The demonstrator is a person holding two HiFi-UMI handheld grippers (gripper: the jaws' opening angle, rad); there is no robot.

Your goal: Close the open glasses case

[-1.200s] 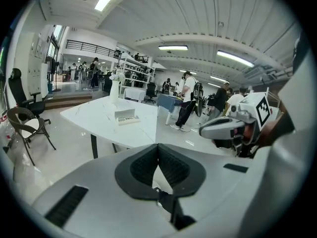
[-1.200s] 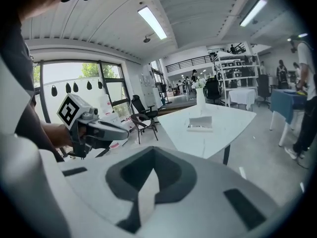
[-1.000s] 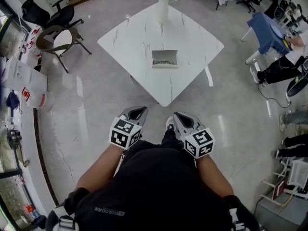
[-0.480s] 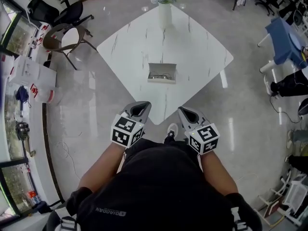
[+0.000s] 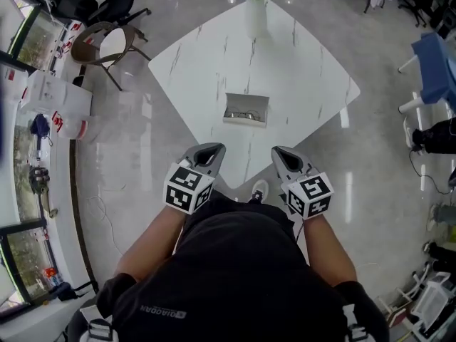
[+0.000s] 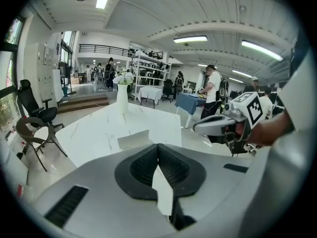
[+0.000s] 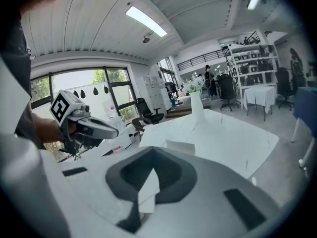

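The open glasses case [image 5: 246,110] lies on the white marble table [image 5: 299,84], lid up, with a pair of glasses inside. It shows as a pale box in the left gripper view [image 6: 132,139] and the right gripper view [image 7: 181,147]. My left gripper [image 5: 211,149] and right gripper [image 5: 281,151] are held side by side in front of my body, short of the table's near corner. Both are shut and hold nothing. The case is well ahead of both, untouched.
A white vase with flowers [image 5: 256,11] stands at the table's far corner. A brown chair [image 5: 103,45] and an office chair [image 5: 78,4] are at the far left, with boxes [image 5: 53,95] along the left wall. A person's legs [image 5: 434,134] are at the right.
The table and case have come nearer and lower in the head view as I walk toward them. Both grippers have risen slightly and stay shut.
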